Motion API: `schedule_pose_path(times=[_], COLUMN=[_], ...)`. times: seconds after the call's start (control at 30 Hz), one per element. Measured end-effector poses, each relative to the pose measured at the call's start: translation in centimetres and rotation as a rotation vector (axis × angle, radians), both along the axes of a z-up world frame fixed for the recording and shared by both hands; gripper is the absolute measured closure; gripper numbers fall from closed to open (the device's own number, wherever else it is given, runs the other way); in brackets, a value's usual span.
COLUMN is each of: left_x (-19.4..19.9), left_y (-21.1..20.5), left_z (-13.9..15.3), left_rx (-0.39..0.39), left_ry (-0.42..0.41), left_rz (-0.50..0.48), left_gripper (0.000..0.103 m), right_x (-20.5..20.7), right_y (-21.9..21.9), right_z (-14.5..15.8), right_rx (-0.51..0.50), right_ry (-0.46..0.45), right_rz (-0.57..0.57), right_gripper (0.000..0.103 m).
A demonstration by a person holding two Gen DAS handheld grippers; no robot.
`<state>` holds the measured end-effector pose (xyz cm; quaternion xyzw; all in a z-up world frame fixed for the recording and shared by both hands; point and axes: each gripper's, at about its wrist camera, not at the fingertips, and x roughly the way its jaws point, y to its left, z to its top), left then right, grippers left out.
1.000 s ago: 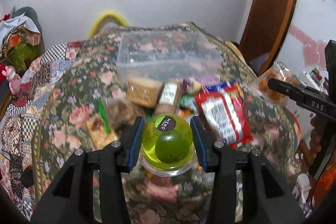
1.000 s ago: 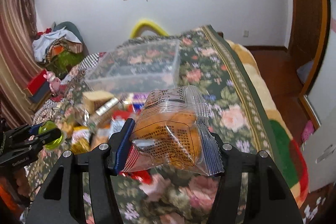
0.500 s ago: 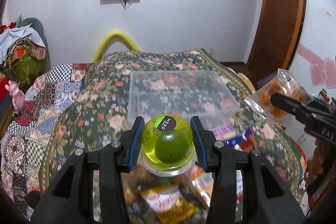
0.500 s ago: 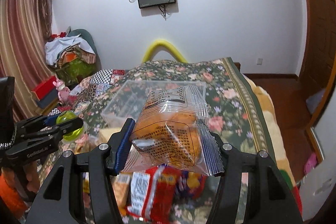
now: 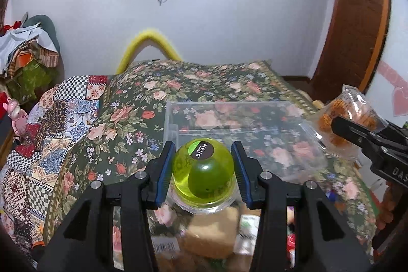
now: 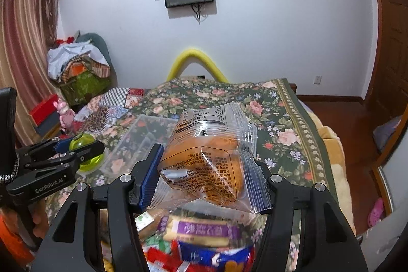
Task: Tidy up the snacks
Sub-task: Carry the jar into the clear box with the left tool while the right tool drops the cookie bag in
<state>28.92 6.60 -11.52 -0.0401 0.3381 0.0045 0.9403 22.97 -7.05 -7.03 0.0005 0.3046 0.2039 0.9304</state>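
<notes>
- Left tool point(image 5: 203, 171): its blue pads pinch a green jelly cup point(image 5: 203, 170) by its domed sides, label facing up and away; the cup rides clear of the bed.
- Right tool point(image 6: 207, 166): it clamps a clear packet of orange pastry point(image 6: 206, 157); the left pad presses the wrapper, while the right pad is hidden behind the film.
- Clear plastic bin point(image 5: 229, 129): it sits open and apparently empty on the floral bedspread point(image 5: 142, 103), just beyond both tools, and is judged the destination for both items.
- Loose snacks point(image 6: 201, 228): they lie heaped on the bed beneath the tools, on the near side of the bin.
- Step in hand, as judged: carrying both items over the near rim. Each should clear the wall fully before release; the cup is best lowered upright so that it does not roll.
- Edges: the bin's walls are transparent and hard to read against the pattern; the near rim is the likely catch point, especially for the packet's hanging corner.
- Open room: the bin interior is free, and the bedspread beyond it is bare. The tools stand side by side, so separate corners are advisable.
</notes>
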Motion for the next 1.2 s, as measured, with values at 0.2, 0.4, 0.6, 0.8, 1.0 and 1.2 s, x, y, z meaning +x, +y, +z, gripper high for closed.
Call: schedule_pose_path(times=[0.2,0.4,0.6,0.8,1.0,1.2], left_x=[3.8,6.4,7.2,7.0,5.8,3.1], left_y=[0.8,1.6,1.1,0.5,0.4,0.4], left_z=[-2.9,-5.1,-5.7,-5.4,-3.7,-1.3], left_rx=[0.01,-0.05,-0.023,0.02,0.021,0.022], left_ry=[0.084,0.168,0.179,0.162,0.134,0.09], left_rz=[-0.001,-0.009,-0.023,-0.031,-0.044,-0.048], left_gripper=[0.058,0.058,0.058,0.058,0.058,0.058], right_x=[3.3,5.7,7.2,7.7,7.0,5.1], right_y=[1.2,2.4,3.8,4.2,3.6,3.2], right_z=[-2.8,-5.0,-6.6,-7.6,-6.1,-3.5], right_rx=[-0.074,-0.136,-0.209,-0.216,-0.187,-0.178], right_ry=[0.075,0.161,0.212,0.258,0.232,0.171], right_rz=[0.011,0.048,0.095,0.113,0.091,0.08], right_gripper=[0.048,0.047,0.047,0.046,0.036,0.033])
